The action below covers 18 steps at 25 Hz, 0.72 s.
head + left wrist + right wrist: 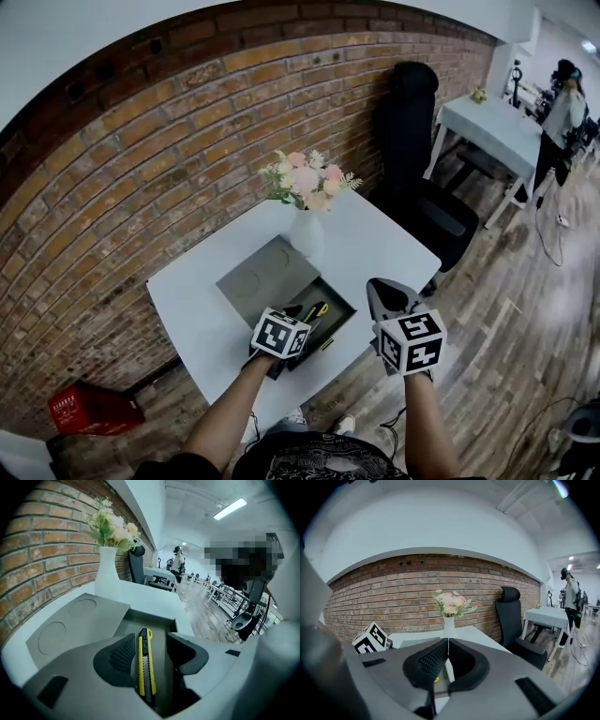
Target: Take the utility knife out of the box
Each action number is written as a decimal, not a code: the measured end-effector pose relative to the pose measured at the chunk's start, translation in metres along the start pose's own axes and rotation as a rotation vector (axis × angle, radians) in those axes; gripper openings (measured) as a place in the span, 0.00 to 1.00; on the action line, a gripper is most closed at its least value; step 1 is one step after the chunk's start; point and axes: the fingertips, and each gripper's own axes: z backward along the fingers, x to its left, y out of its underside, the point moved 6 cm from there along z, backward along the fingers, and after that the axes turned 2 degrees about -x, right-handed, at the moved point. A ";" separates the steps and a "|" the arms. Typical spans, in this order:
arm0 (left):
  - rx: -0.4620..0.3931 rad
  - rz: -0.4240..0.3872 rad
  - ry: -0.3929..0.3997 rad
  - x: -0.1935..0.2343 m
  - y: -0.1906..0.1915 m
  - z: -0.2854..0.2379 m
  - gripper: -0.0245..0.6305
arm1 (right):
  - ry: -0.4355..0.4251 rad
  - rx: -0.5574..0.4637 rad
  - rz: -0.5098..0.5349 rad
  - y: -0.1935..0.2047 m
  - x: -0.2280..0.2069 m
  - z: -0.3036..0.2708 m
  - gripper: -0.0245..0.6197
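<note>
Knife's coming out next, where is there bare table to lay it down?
Bare table right of the box and vase, toward the chair; a second patch left of the open lid. The middle, around box and vase, is crowded.

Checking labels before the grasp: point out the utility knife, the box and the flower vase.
utility knife (145, 665), left gripper view, middle of the handle.
box (146, 618), left gripper view, far inner wall.
flower vase (107, 573), left gripper view, white body.

left gripper (151, 644) tilts down with jaws spread wide, and right gripper (446, 644), just to its right, sits nearly level, jaws together.
</note>
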 end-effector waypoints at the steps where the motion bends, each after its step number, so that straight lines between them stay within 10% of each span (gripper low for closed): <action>1: 0.018 -0.004 0.003 0.001 0.001 -0.005 0.37 | 0.008 0.003 -0.002 0.001 -0.001 0.000 0.07; 18: 0.258 -0.052 -0.005 0.007 0.026 -0.044 0.37 | 0.103 0.053 -0.048 0.022 -0.025 0.009 0.07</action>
